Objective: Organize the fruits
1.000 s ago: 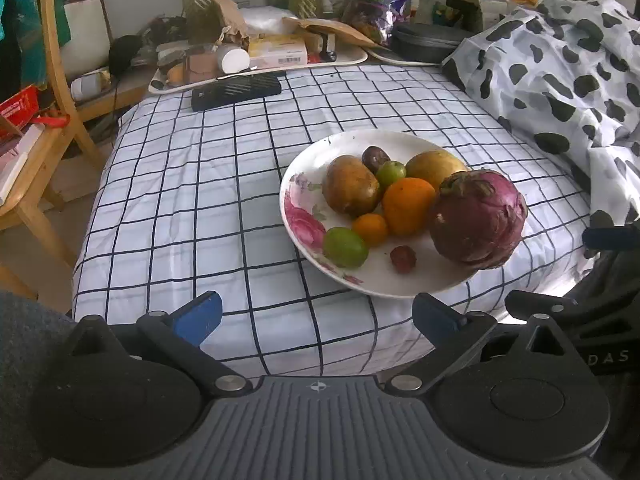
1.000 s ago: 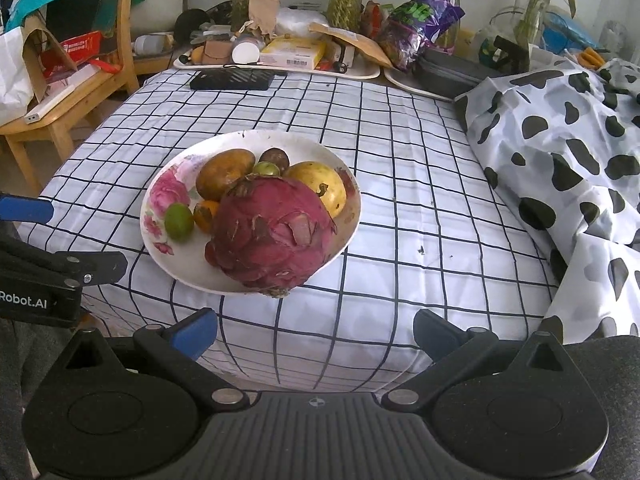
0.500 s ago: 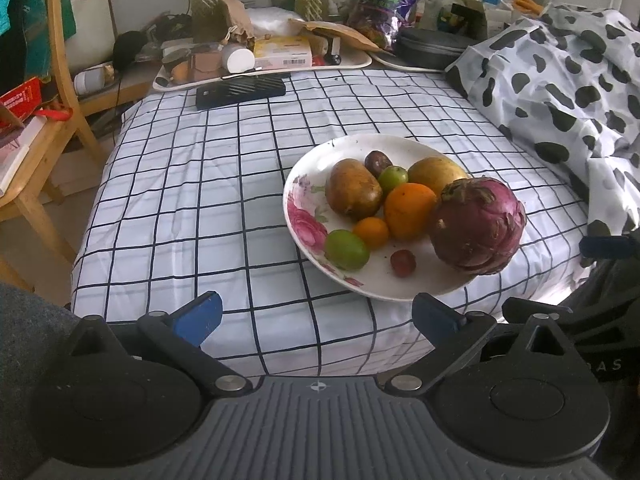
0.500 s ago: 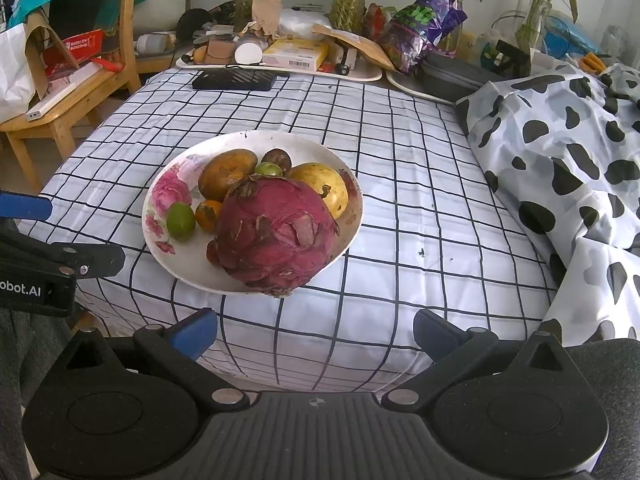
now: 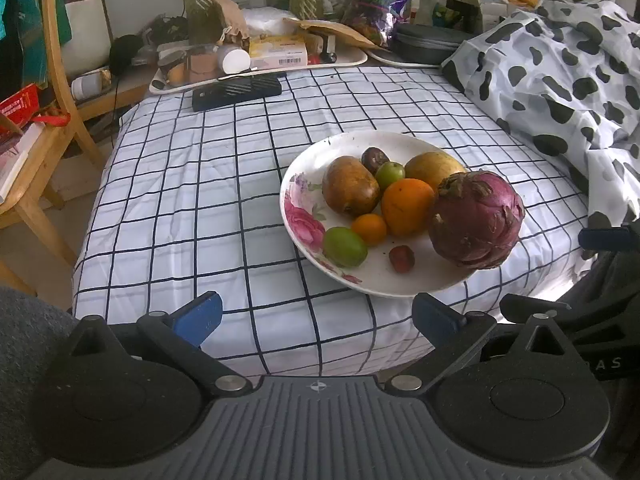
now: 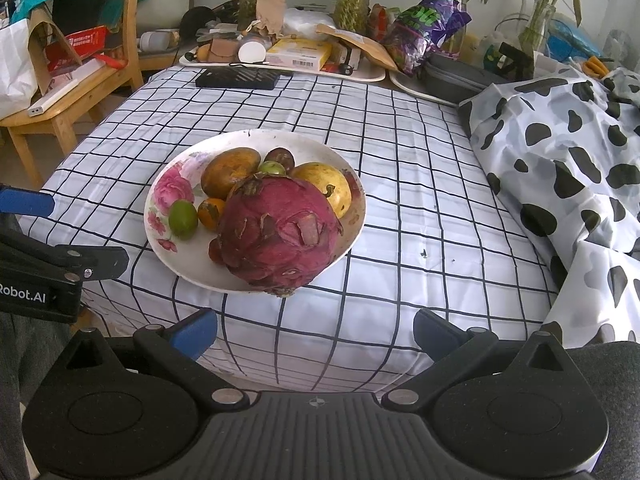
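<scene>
- Fruits sit piled on a white round plate with pink roses printed on it [image 5: 306,216], resting on the white cloth with a dark grid pattern [image 5: 192,184] near its front edge.
- Biggest of the lot, a dark red scaly dragon fruit [image 5: 476,220], sits at the plate's near right side, touching a large round orange [image 5: 408,208].
- Behind them lie a brownish-yellow oval mango [image 5: 350,192] and a second yellow mango [image 5: 434,168], with a small green round fruit [image 5: 390,174] and a dark purple passion fruit [image 5: 374,158] tucked between.
- Up front: a small tangerine [image 5: 370,229], a green lime-like fruit [image 5: 345,246] and a tiny red fruit [image 5: 402,258] lying apart from the rest.
- Left gripper [image 5: 316,318], black with blue pads, hangs just short of the cloth's front edge, jaws spread wide with nothing between them.
- Right gripper [image 6: 314,330] likewise, jaws wide apart and bare, with the plate straight ahead of it.
- Each gripper peeks into the other's view from the side.
- A cow-print white and black blanket [image 6: 568,160] heaps on the right; a black flat rectangular device [image 6: 238,78] lies at the cloth's far edge, beside a cluttered white tray [image 5: 352,58].
</scene>
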Tool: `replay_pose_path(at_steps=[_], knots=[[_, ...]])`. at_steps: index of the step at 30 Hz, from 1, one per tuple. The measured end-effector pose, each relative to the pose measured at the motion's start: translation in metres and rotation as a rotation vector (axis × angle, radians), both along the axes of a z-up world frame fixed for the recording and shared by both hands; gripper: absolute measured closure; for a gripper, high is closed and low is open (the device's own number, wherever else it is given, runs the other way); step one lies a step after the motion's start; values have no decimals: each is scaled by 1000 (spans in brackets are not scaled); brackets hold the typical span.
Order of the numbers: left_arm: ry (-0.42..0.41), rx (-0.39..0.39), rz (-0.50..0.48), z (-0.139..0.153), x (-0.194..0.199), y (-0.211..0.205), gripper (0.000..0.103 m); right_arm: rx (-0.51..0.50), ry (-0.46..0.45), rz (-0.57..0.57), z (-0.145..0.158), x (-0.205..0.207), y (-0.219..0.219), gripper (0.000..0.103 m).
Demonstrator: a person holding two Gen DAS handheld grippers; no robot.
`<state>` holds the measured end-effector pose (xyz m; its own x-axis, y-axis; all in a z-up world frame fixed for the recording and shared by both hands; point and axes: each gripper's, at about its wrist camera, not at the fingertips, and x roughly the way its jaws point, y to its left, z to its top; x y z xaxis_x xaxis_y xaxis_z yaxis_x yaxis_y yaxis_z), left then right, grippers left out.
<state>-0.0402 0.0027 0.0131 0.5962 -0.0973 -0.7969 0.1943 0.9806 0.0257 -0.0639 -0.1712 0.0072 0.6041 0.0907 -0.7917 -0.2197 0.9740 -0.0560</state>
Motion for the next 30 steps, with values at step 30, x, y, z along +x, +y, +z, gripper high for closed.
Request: replay_pose_path(at_steps=[30], knots=[[-12, 22, 8, 1, -1, -2, 0, -4, -1, 2, 0, -1, 1, 0]])
